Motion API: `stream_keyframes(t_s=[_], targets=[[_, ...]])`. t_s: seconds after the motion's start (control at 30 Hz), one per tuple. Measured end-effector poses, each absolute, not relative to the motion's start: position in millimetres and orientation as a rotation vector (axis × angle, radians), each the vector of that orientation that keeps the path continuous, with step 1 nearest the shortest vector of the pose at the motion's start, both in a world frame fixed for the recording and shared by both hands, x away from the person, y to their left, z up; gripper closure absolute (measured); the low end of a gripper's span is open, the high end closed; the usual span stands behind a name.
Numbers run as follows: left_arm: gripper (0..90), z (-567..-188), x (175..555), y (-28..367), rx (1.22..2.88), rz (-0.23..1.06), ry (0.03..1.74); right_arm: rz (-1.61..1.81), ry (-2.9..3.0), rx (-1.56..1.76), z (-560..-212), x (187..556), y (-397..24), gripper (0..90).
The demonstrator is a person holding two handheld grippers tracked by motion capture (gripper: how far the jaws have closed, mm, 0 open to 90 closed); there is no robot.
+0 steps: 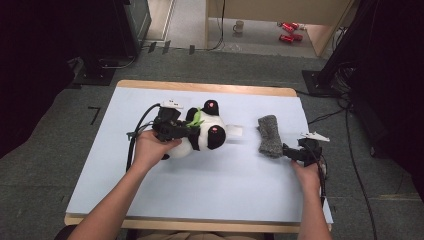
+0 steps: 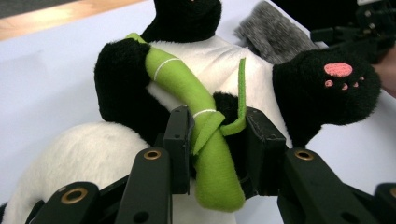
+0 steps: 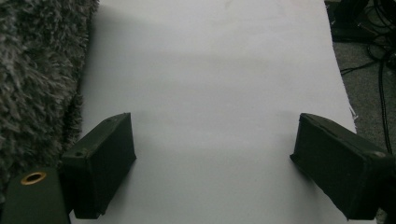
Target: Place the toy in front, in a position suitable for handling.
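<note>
Left hand-held gripper (image 2: 212, 135) clamping panda's (image 1: 202, 132) green bamboo (image 2: 201, 126), right hand-held gripper (image 3: 212, 163) wide, empty

In the left gripper view the panda toy (image 2: 205, 65) is cut at the top edge, so its face is not seen, and in the right gripper view the grey fuzzy cloth (image 3: 32, 79) is cut by the left edge.
</note>
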State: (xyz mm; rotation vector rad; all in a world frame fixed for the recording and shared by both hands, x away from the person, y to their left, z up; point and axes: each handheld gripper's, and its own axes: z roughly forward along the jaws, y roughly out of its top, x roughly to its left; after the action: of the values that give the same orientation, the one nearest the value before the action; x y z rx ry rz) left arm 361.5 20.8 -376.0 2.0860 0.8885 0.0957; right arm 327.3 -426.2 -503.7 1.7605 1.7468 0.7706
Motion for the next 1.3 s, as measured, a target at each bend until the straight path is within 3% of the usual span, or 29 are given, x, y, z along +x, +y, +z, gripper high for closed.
stream_keyframes(t_s=[0.33, 0.6, 0.87, 1.1, 1.3], targets=[[64.8, -386.9, 333.4, 12.0, 2.077, 0.067, 0.858, 0.768, 1.753, 1.758, -503.1, 327.6, -426.6, 12.4], [63.3, -401.0, 325.5, 8.3, 2.065, 0.039, 0.818, 0.769, 1.782, 1.797, -494.4, 329.4, -430.5, 22.0], [60.2, -404.3, 318.5, 1.2, 2.103, 0.096, 0.772, 0.852, 1.733, 1.773, -473.0, 329.3, -430.8, 26.9], [51.7, -403.6, 318.1, 7.7, 2.067, 0.091, 0.75, 0.913, 1.747, 1.717, -455.4, 332.6, -415.0, 27.9], [39.2, -396.0, 315.9, 18.6, 2.004, 0.073, 0.74, 0.96, 1.786, 1.696, -448.5, 340.4, -399.5, 31.2]])
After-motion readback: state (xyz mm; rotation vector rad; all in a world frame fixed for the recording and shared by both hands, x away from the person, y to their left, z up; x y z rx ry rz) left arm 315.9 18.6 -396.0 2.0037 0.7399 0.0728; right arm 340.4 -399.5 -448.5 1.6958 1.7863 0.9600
